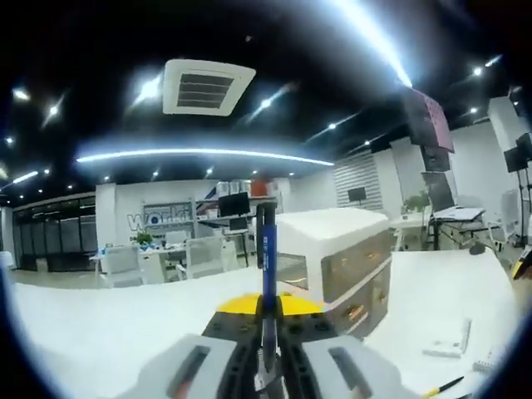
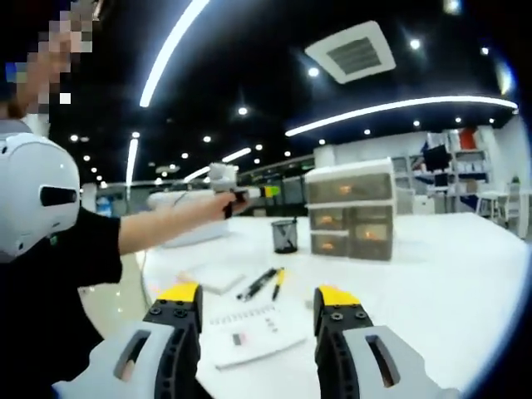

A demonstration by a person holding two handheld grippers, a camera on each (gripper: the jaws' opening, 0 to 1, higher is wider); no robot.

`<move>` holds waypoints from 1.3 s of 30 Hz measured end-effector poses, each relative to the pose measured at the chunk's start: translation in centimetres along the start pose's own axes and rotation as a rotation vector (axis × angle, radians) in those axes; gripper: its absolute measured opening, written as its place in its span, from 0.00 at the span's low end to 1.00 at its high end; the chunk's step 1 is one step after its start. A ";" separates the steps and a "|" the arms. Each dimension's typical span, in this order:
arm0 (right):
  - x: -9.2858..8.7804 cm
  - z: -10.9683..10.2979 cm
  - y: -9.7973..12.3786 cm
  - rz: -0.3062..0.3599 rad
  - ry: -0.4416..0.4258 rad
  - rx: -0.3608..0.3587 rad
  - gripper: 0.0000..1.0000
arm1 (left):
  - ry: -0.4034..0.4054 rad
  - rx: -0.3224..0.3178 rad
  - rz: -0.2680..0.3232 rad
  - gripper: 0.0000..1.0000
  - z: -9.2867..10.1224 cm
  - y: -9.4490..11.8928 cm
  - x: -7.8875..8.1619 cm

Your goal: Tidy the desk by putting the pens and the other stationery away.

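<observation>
Desk (image 2: 465,266) is white w/ lots of bare top on its right half in the right gripper view; its near-left edge curves past the person's sleeve (image 2: 75,258), floor beyond. Going left to right there: left gripper (image 2: 235,196) held up at arm's length, well above the desk. Below it a notepad (image 2: 253,328) lies between the right gripper (image 2: 258,312) jaws, which stand wide apart w/ nothing in them. Just behind the pad, two pens (image 2: 264,283) lie side by side, one dark, one w/ yellow. Further back a black mesh pen cup (image 2: 284,235), then a drawer unit (image 2: 351,209) w/ clear drawer fronts, just right of the cup.

Left gripper view: left gripper (image 1: 264,353) clamped on a pen (image 1: 265,274), dark w/ blue barrel, sticking straight up between the jaws. Drawer unit (image 1: 337,266) sits right behind it. Open white desk (image 1: 440,291) to the right, w/ a small white block (image 1: 449,341) and a yellow-tipped pen (image 1: 440,387) near the bottom edge.
</observation>
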State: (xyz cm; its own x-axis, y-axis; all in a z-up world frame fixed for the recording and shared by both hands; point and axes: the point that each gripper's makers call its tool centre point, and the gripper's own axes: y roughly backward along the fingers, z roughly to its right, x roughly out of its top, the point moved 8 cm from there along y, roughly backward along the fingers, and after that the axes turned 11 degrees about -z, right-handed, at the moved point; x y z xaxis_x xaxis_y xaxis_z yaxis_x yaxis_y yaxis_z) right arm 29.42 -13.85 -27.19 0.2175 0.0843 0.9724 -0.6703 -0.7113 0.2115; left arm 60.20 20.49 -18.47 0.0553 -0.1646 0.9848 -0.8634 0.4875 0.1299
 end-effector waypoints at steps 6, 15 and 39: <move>-0.2 0.3 0.2 -0.005 -0.011 -0.010 0.51 | 0.036 0.030 0.001 0.07 -1.1 -0.8 -0.1; 0.1 -0.2 -0.1 0.004 -0.004 0.007 0.51 | 0.069 0.072 -0.026 0.07 -2.5 -2.1 -0.7; 0.2 -0.8 -0.4 0.007 -0.004 0.020 0.50 | 0.083 0.057 -0.055 0.28 -2.4 -1.2 -2.3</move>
State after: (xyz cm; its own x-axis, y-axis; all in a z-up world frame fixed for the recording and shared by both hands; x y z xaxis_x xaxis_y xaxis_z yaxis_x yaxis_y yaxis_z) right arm 29.19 -12.96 -26.99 0.2157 0.0766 0.9734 -0.6575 -0.7257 0.2028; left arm 62.33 22.34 -20.61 0.1423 -0.1170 0.9829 -0.8851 0.4295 0.1792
